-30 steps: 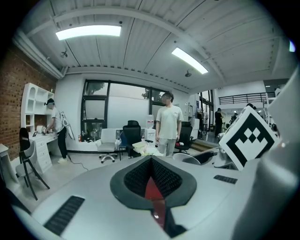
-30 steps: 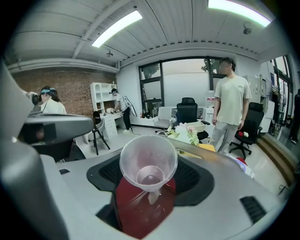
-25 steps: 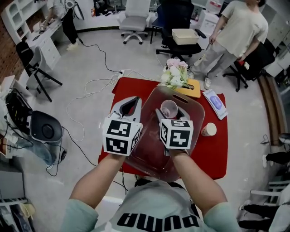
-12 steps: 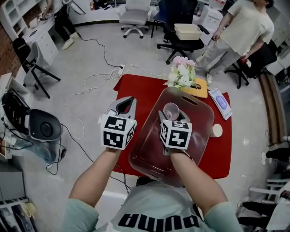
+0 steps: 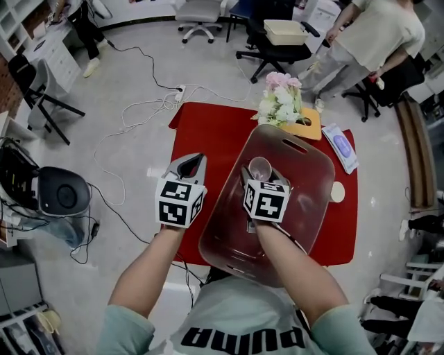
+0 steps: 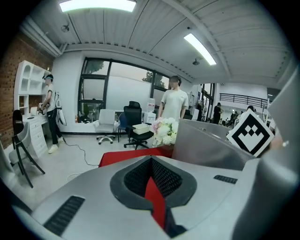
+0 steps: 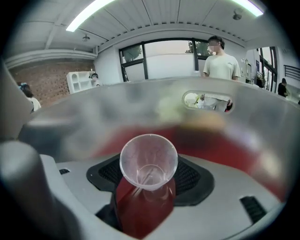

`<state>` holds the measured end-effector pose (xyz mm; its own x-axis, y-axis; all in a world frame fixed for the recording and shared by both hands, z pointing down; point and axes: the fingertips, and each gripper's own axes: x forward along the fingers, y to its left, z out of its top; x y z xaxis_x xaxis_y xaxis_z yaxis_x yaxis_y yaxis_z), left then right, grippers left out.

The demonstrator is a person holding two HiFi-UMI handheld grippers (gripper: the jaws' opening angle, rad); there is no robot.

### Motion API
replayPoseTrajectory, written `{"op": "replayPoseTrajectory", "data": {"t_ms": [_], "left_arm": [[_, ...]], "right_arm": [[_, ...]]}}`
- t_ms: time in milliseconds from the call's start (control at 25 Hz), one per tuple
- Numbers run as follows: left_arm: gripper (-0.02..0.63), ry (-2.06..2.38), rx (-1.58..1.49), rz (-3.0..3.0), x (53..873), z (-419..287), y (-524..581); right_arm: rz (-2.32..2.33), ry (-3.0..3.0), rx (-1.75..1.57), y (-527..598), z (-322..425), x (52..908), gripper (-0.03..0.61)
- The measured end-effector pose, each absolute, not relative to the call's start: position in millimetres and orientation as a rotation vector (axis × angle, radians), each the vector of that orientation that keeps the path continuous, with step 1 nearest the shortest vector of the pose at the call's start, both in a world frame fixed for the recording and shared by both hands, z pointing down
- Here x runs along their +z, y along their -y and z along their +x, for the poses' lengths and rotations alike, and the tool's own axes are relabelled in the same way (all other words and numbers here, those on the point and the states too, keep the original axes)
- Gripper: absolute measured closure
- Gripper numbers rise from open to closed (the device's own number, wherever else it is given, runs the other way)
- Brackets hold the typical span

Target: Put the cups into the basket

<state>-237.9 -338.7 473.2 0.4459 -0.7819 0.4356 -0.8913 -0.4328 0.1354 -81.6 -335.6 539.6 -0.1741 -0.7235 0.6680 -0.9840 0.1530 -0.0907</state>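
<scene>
The cup (image 5: 259,166) is thin, clear, tapered plastic. The right gripper (image 5: 261,173) has it pinched between its jaws, inside the translucent basket (image 5: 309,208) toward 11 o'clock. It stands near upright, mouth up. The left gripper (image 5: 190,165) at 9 o'clock is closed on nothing. The shirt (image 5: 243,338) reads "PUMA".

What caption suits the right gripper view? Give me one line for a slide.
Right gripper holding a clear plastic cup between its jaws, inside the translucent basket.

grey floor (image 5: 222,76), white chair (image 5: 196,10) at top centre, white shelves (image 6: 28,89) by a brick wall (image 6: 7,108), large windows (image 6: 117,89), ceiling strip light (image 6: 97,4).
</scene>
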Motion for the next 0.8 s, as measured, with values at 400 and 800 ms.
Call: {"op": "replayPoseTrajectory", "data": {"t_ms": [400,800], "left_arm": [[0.611,1.362,0.529,2.331,521,-231,340],[0.612,1.336,0.536,2.315,537,-226,336]], "right_arm": [[1.599,1.888,0.773,335,-72,587,0.261],[1.563,1.830,0.774,331,-64,613,0.261]]}}
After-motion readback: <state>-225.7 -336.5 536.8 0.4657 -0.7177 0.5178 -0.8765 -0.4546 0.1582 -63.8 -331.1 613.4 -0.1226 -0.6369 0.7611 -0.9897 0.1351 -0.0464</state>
